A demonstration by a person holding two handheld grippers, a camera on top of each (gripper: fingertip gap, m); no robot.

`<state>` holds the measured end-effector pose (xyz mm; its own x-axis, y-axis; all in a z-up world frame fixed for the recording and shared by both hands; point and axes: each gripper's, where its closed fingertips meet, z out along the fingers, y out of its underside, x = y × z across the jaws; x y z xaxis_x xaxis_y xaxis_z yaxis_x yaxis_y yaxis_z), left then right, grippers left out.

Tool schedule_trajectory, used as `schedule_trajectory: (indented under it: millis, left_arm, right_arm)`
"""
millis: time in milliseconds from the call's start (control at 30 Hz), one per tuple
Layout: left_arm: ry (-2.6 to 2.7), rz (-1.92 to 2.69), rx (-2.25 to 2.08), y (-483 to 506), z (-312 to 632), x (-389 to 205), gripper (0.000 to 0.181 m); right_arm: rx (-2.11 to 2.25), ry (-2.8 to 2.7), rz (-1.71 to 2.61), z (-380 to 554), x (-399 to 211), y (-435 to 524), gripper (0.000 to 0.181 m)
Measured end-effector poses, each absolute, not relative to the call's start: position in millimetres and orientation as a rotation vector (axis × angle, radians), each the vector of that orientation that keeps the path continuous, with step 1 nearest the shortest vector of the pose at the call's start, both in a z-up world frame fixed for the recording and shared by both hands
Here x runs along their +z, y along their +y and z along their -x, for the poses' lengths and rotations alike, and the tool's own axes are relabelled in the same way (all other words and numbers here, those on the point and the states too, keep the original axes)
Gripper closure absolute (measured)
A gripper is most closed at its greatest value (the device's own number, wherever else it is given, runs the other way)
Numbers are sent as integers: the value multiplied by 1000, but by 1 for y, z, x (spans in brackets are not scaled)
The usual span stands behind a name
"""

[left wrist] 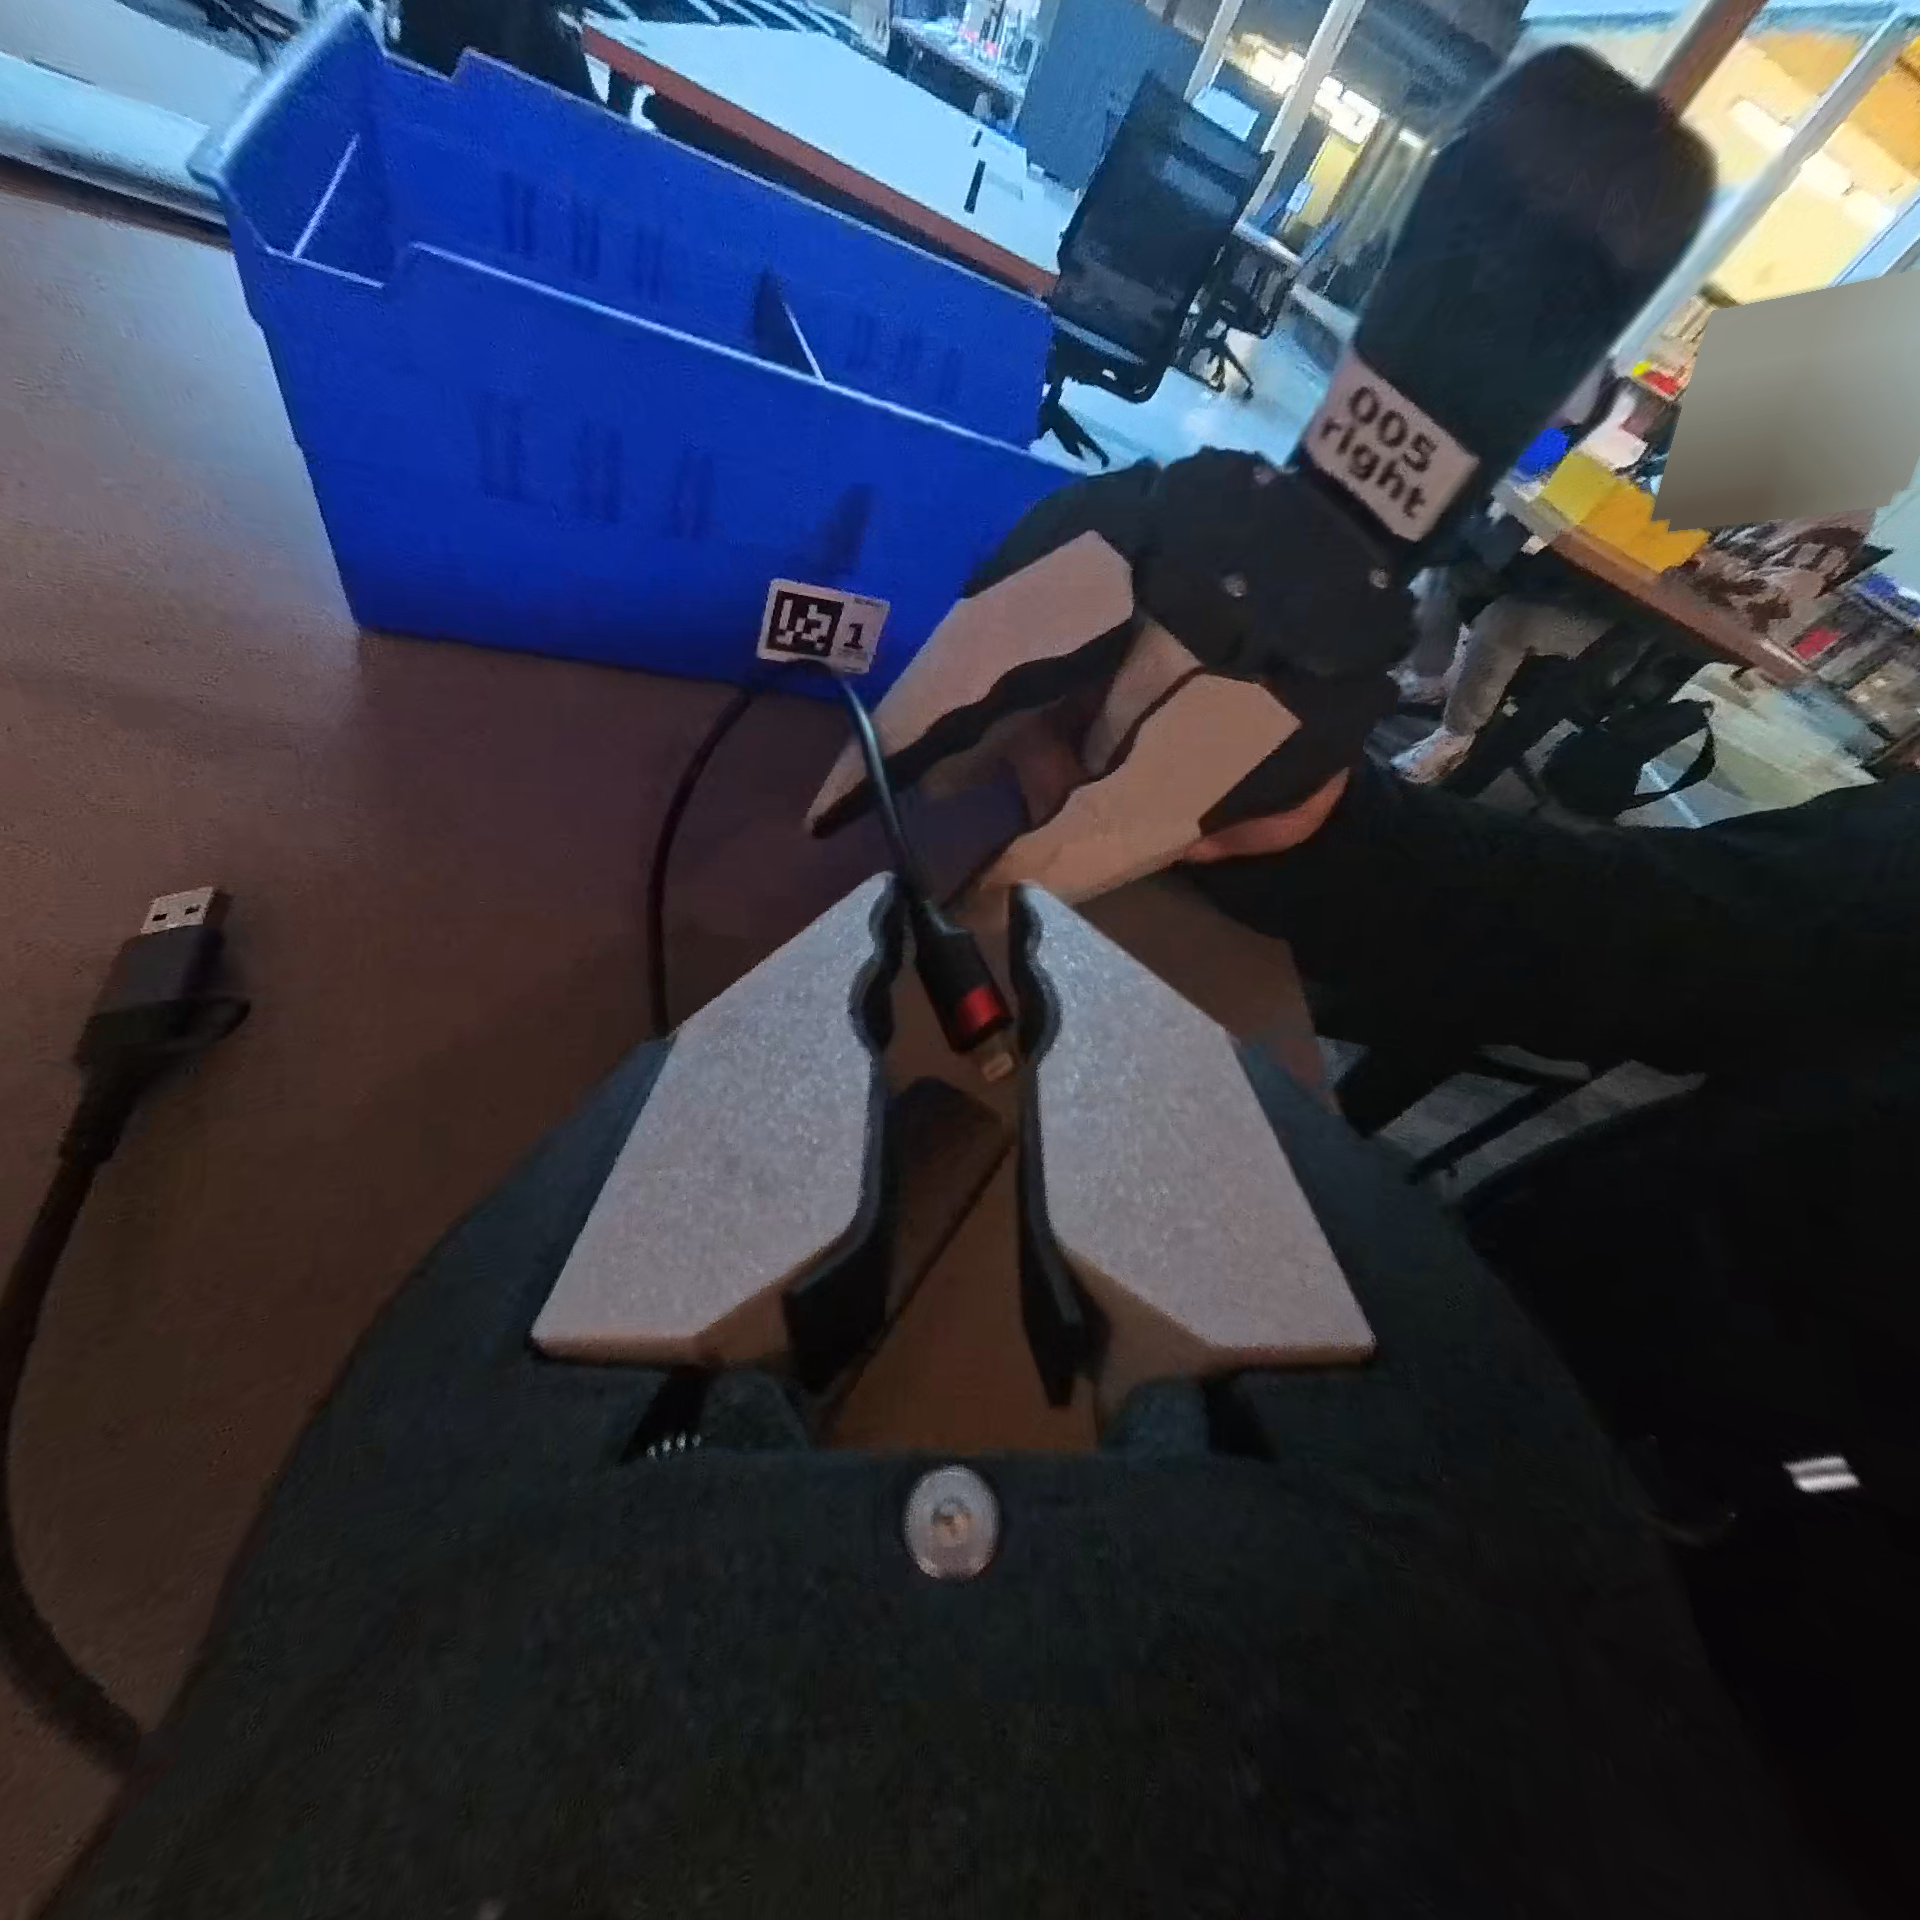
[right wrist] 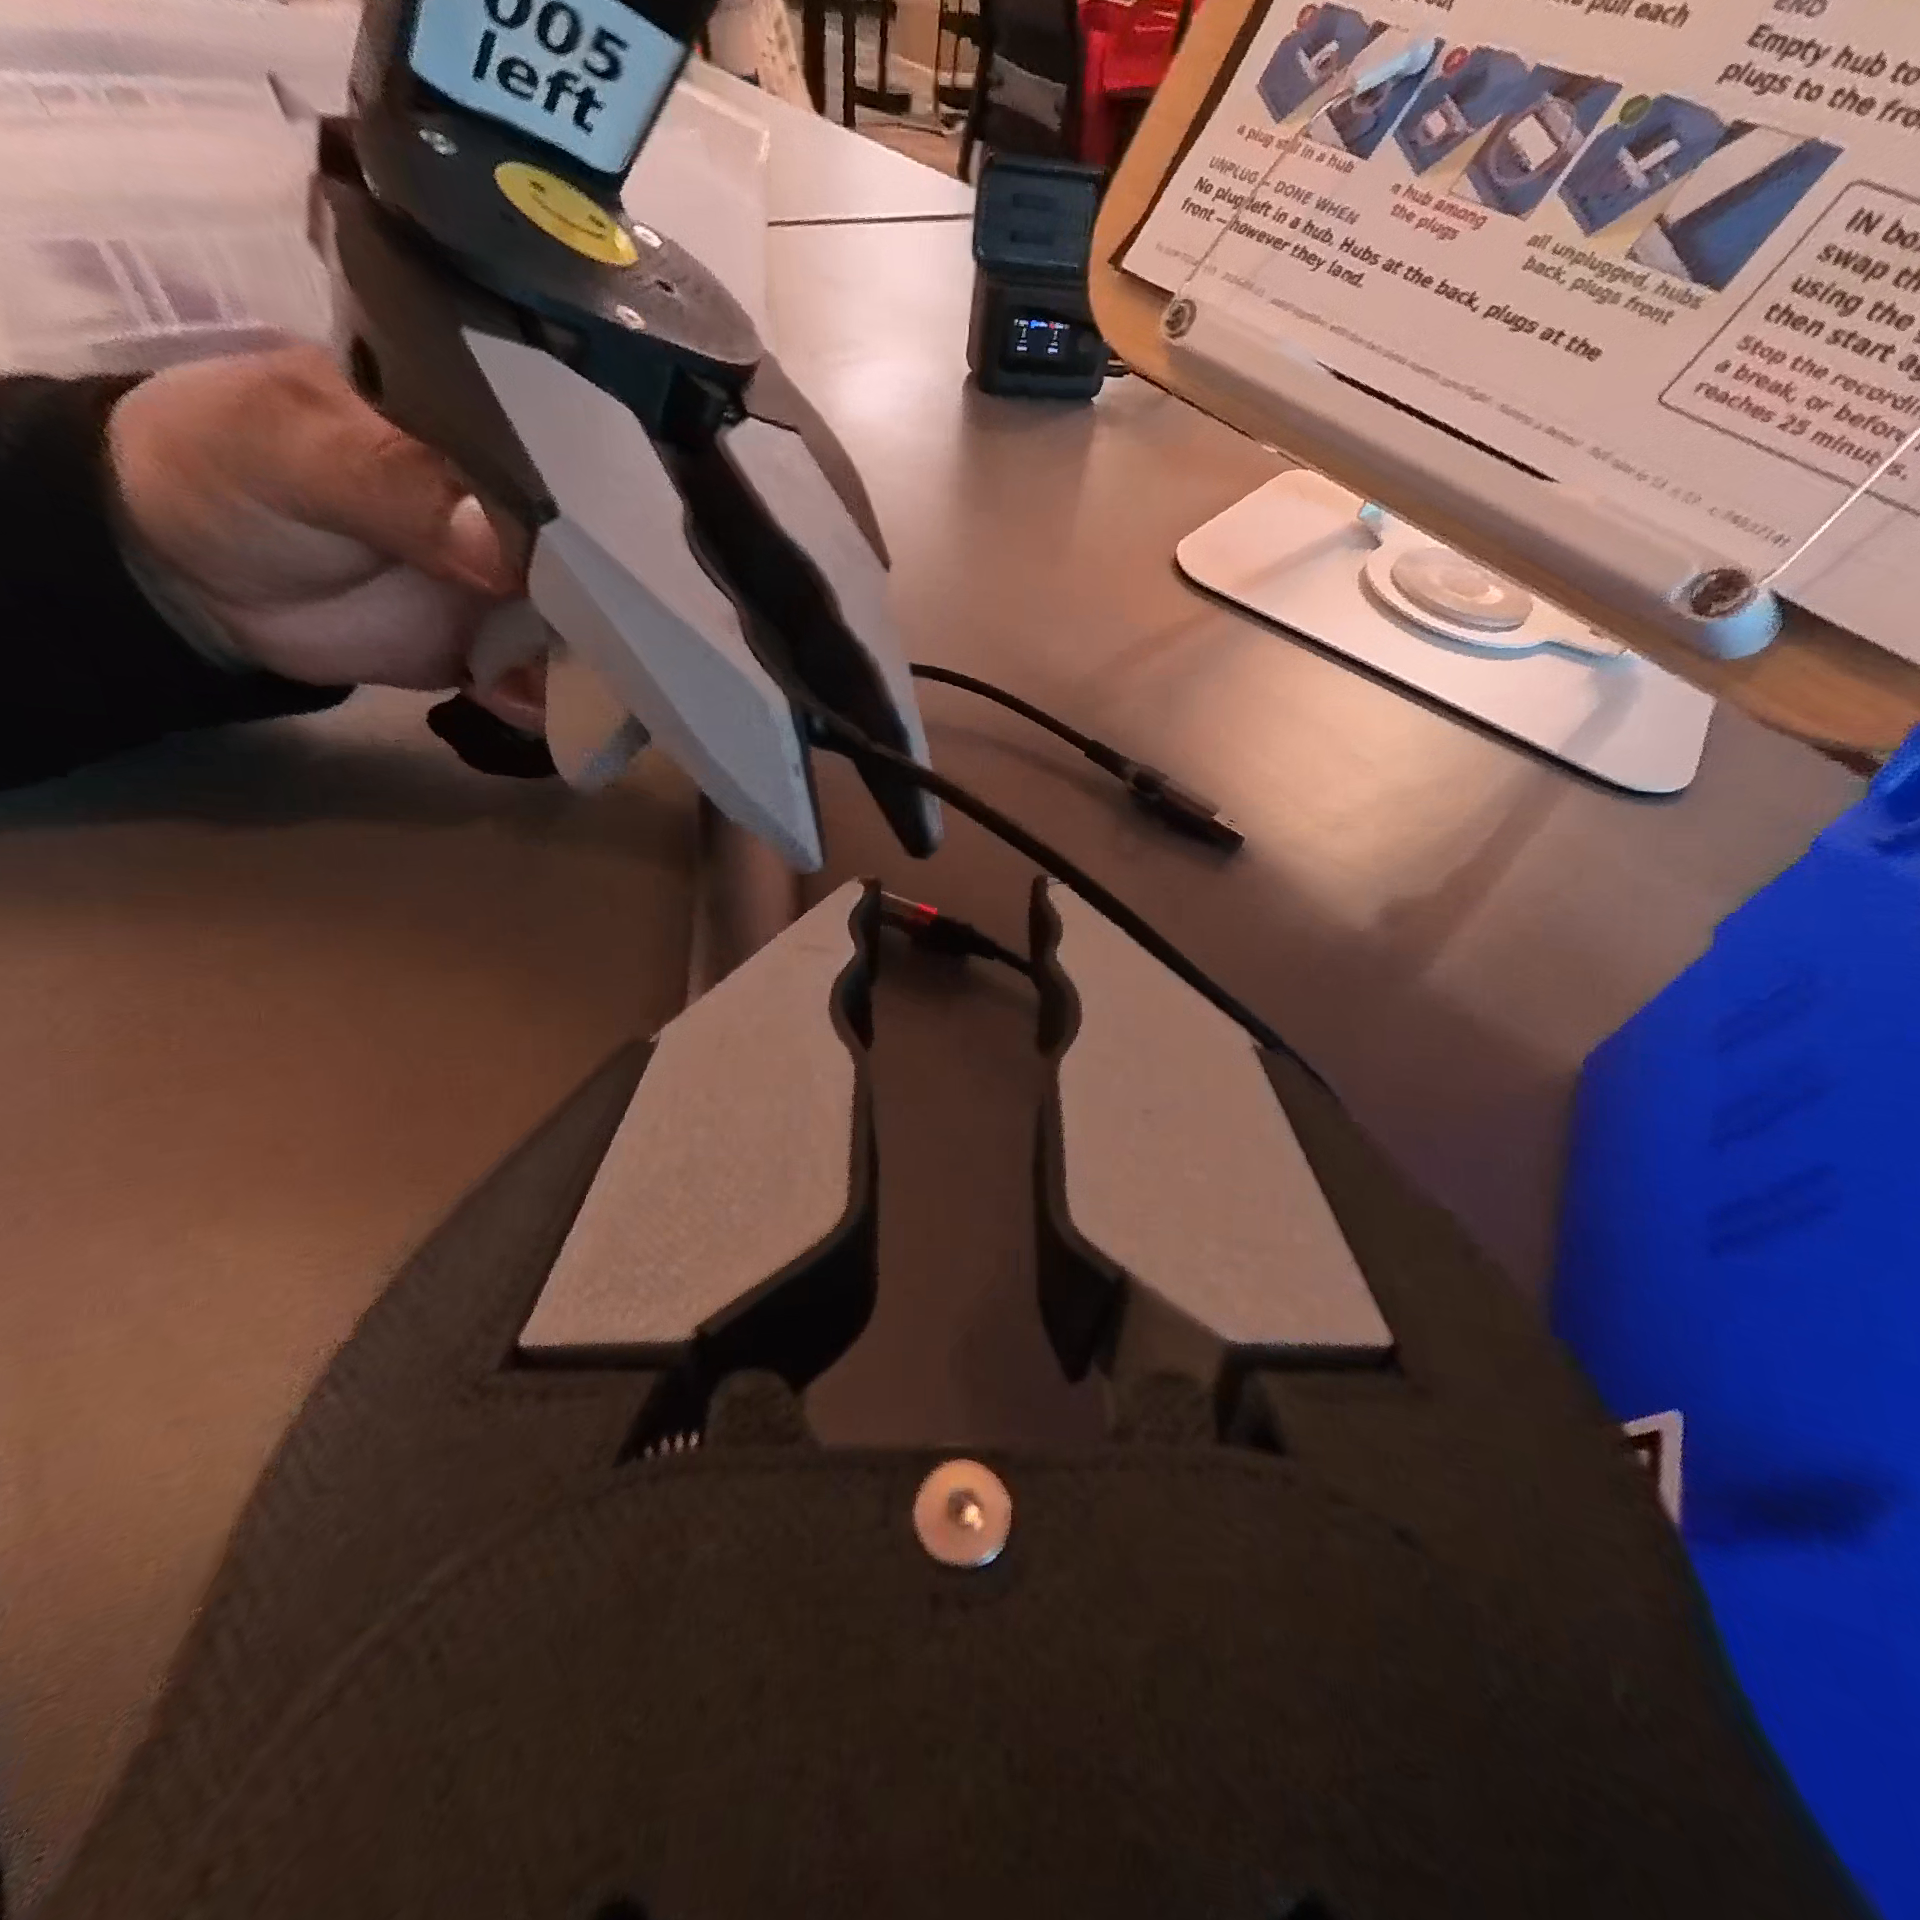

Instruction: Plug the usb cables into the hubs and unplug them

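Observation:
A black cable ends in a red-banded plug [left wrist: 971, 1013] that lies on the brown table [left wrist: 364, 831]. I see it through the gap of my left gripper [left wrist: 954, 904], which is open just above it and does not clamp it. My right gripper [right wrist: 951, 899] is open and empty, with the same plug [right wrist: 920, 920] at its left fingertip. The two grippers point at each other, tips close; each shows in the other's view, the right one [left wrist: 914, 842] and the left one [right wrist: 868, 836]. A second black cable with a USB plug [left wrist: 182, 914] lies apart, also in the right wrist view [right wrist: 1184, 810]. No hub shows.
A blue divided bin [left wrist: 623, 416] stands behind the cables, and a white marker tag [left wrist: 821, 634] is at its front. It is close on the right in the right wrist view [right wrist: 1766, 1247]. An instruction sheet on a white stand [right wrist: 1455, 582] and a small black device [right wrist: 1034, 281] stand farther back. Less than 4 cm separates the two grippers' tips. The white marker tag [left wrist: 821, 634] is about 15 centimetres from both grippers' fingertips.

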<state>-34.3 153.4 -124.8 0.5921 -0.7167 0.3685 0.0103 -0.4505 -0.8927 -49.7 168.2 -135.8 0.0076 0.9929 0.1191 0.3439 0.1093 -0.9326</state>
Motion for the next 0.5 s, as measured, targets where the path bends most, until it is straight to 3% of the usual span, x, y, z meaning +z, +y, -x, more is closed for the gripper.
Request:
schedule_trajectory:
  millis: [200,333,500]
  left_arm:
    - [633,1860,-1087,140,17,-121,128]
    - [637,1884,-979,141,29,-119,120]
    - [478,1893,-642,166,75,-115,122]
  right_arm:
    - [560,-1334,1471,35,-141,223,167]
    - [577,-1231,1581,27,-141,241,154]
    - [643,-1295,1395,39,-122,210,148]
